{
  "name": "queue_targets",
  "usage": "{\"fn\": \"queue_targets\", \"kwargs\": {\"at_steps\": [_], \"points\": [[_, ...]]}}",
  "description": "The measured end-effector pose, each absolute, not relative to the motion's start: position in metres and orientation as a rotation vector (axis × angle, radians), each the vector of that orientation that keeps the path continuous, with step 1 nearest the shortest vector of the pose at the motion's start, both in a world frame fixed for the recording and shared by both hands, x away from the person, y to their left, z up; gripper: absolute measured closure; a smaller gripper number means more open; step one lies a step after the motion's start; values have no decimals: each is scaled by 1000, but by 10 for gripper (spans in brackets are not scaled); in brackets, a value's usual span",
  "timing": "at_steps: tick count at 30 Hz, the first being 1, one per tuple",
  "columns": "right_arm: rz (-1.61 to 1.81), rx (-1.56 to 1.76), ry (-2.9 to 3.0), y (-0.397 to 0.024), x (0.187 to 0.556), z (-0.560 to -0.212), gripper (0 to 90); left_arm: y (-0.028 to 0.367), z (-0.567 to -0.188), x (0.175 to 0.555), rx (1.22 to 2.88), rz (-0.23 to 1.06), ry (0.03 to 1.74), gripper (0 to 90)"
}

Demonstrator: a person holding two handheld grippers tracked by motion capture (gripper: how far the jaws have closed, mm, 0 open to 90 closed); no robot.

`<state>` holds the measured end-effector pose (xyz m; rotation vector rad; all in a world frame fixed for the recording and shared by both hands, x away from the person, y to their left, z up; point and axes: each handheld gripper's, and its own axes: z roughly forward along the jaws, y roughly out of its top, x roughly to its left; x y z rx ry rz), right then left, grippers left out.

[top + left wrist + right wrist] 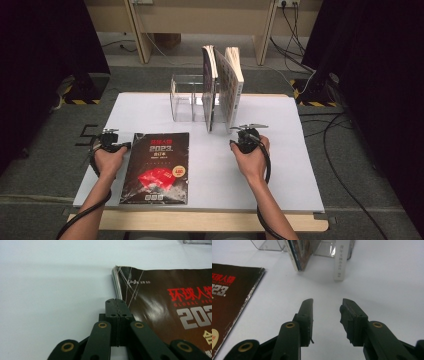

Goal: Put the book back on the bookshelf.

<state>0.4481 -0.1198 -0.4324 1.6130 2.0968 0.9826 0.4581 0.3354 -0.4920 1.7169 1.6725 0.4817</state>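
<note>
The left gripper (117, 302) is clamped shut, empty, beside the magazine (159, 167)'s corner; right gripper (325, 315) gapes empty. Closed jaws may just shove the magazine.

Magazine (157, 167) left of books (224, 87) (upright).

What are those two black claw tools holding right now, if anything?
Nothing. The left gripper has its jaws shut beside the magazine edge, with nothing between them; the right gripper is open over bare table.

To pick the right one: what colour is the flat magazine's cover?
Dark brown glossy magazine, red and silver lettering; left gripper view.
</note>
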Motion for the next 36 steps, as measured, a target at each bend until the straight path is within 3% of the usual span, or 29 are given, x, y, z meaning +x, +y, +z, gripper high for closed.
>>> {"fn": "queue_targets", "kwargs": {"at_steps": [17,36], "points": [[970,1638,2102,-125,448,-440,610,321,-490,459,1817,474,1601,897],[973,1670,2129,-124,448,-442,603,283,-486,421,1862,365,1575,897]]}}
